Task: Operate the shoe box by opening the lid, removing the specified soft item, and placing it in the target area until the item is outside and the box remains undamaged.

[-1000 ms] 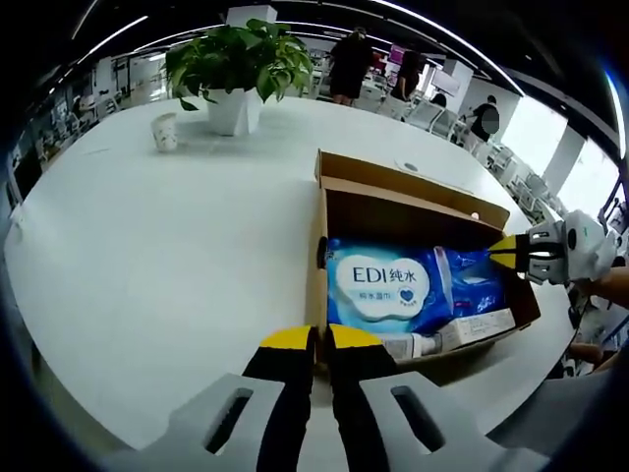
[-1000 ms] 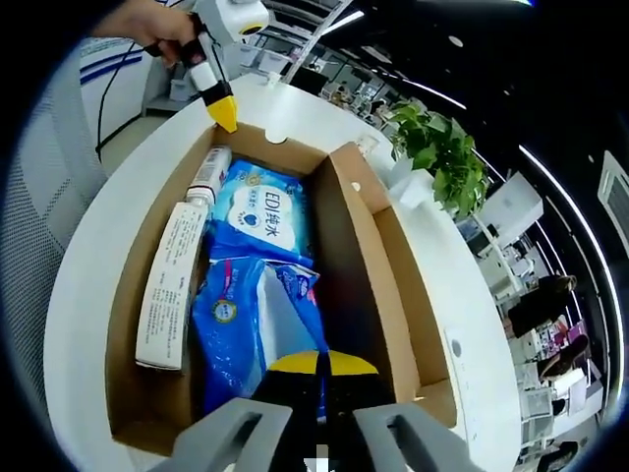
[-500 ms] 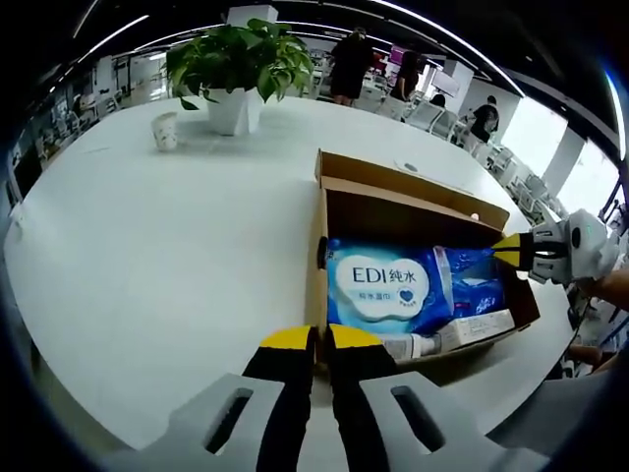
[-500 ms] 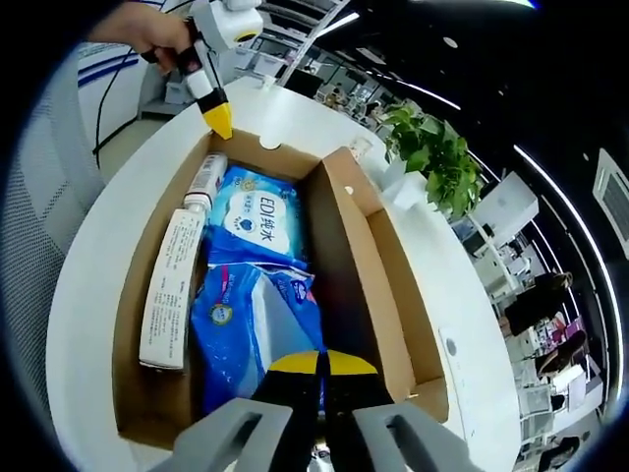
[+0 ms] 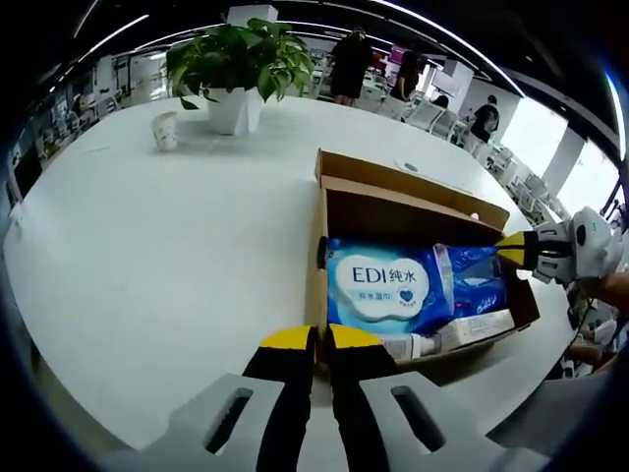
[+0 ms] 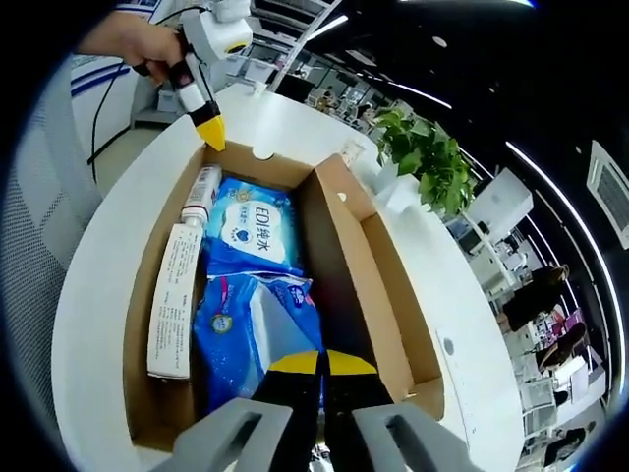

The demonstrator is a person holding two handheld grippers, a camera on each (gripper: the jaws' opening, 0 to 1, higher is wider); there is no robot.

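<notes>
The open cardboard shoe box [image 5: 316,261] [image 6: 138,324] lies on the round white table [image 5: 147,256], its lid [image 5: 403,180] [image 6: 393,285] folded back. Inside are a wipes pack marked EDI [image 5: 383,285] [image 6: 254,228], a soft blue pack [image 5: 477,290] [image 6: 236,339] and a long white tube carton [image 5: 462,331] [image 6: 172,305]. My left gripper [image 5: 321,339] [image 6: 209,133] stays shut and empty at the box's short end. My right gripper [image 6: 319,362] [image 5: 513,249] is at the opposite end, shut on the blue pack's edge.
A potted plant [image 5: 236,59] [image 6: 428,152] and a paper cup [image 5: 165,130] stand at the table's far side. A person's hand [image 6: 138,39] holds the left gripper. Office desks and several people fill the background.
The right gripper's jaws have closed at the blue pack's edge and it has drawn up and back a little. The left gripper has held still.
</notes>
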